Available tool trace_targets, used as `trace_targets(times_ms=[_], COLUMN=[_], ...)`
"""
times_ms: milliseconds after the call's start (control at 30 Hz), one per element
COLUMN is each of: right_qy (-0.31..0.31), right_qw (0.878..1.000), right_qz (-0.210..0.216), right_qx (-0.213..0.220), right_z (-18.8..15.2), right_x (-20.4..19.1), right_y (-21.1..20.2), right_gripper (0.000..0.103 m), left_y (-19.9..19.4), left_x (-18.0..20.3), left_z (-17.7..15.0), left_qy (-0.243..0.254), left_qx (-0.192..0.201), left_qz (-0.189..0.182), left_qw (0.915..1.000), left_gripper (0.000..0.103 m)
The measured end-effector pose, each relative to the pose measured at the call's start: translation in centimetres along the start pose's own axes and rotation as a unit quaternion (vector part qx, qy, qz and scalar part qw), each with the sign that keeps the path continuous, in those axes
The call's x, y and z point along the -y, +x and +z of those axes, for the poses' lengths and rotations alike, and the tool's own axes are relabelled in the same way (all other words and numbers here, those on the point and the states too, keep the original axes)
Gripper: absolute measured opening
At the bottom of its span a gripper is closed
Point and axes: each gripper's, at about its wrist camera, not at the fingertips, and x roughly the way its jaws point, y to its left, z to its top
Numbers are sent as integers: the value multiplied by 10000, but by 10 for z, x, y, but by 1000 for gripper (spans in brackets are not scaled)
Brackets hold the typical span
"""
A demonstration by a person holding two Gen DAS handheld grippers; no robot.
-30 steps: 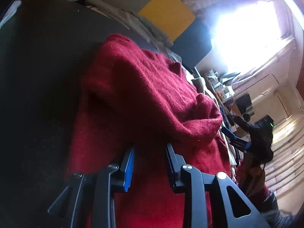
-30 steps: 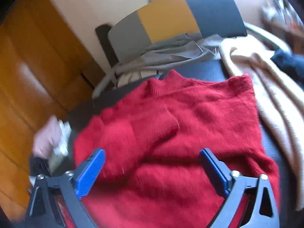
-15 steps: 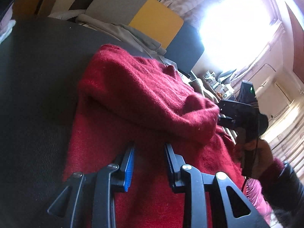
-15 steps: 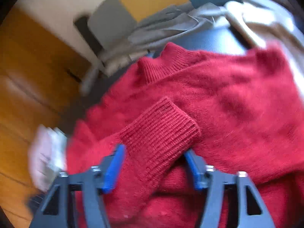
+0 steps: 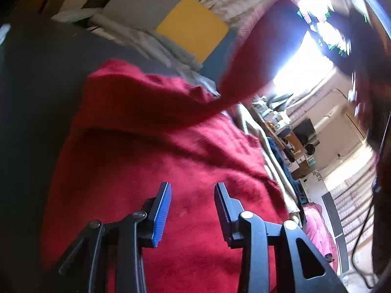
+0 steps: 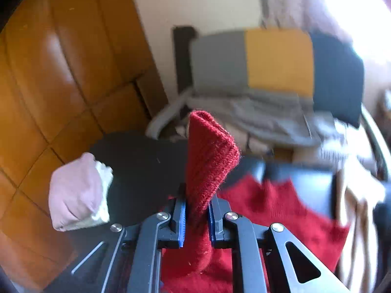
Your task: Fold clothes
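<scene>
The right gripper [image 6: 196, 216], open around the sleeve's cuff [image 6: 210, 156] half a second ago, is now clenched on it and has lifted it clear of the sweater [image 5: 151, 171], which lies spread on the dark table [image 5: 31, 102]. The raised sleeve [image 5: 256, 56] now stretches blurred across the left view. The left gripper [image 5: 193, 195] stays released over the sweater's body, gripping nothing.

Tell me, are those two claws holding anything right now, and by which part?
The right gripper is shut on the red sweater, pinching its sleeve just behind the ribbed cuff. The left gripper is open over the sweater, holding nothing.
</scene>
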Motion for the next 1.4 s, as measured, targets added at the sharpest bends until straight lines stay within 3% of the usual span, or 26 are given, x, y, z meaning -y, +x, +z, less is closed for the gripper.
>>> trace_targets(times_ms=[167, 300, 433, 500, 533, 600, 700, 833, 967, 1000, 1200, 1333, 1367, 1400], right_qy=[-417, -366, 468, 1006, 1334, 1952, 2744, 3155, 3025, 2965, 2489, 2377, 2345, 2245], right_qw=[9982, 9968, 9975, 9946, 9908, 9798, 9593, 9462, 9522, 9543, 9683, 9700, 9702, 9717], right_qz=[73, 19, -88, -176, -222, -299, -317, -260, -143, -114, -40, -79, -88, -196], right_qx=[418, 709, 521, 181, -17, -316, -584, -669, -411, -342, -222, -509, -601, -712], right_z=[54, 59, 10, -30, -55, -106, -176, -233, -240, -235, -190, -180, -181, -181], right_x=[-38, -28, 38, 77, 98, 138, 180, 205, 216, 219, 225, 230, 229, 227], right_y=[-26, -41, -38, -23, -14, -1, 2, -6, -18, -19, 0, 25, 29, 34], right_gripper=[15, 15, 15, 19, 20, 33, 41, 49, 56, 63, 80, 80, 70, 39], left_y=[20, 35, 34, 32, 29, 22, 20, 23, 18, 18, 21, 20, 19, 19], left_x=[32, 18, -23, -39, -44, -51, -58, -58, -60, -60, -58, -57, -58, -58], left_z=[37, 58, 57, 49, 45, 39, 34, 34, 32, 31, 31, 30, 30, 30], left_qy=[568, 572, 42, -161, -225, -313, -459, -431, -477, -480, -451, -450, -464, -482], left_qx=[273, 424, 337, 245, 248, 274, 323, 319, 363, 366, 363, 366, 372, 377], left_qz=[228, 987, 1249, 1186, 1120, 1010, 937, 965, 927, 927, 996, 1002, 986, 966], left_qw=[9978, 9926, 9916, 9925, 9931, 9940, 9940, 9939, 9939, 9939, 9933, 9933, 9934, 9934], left_gripper=[44, 44, 44, 44, 44, 45, 45, 45, 45, 45, 45, 45, 45, 45])
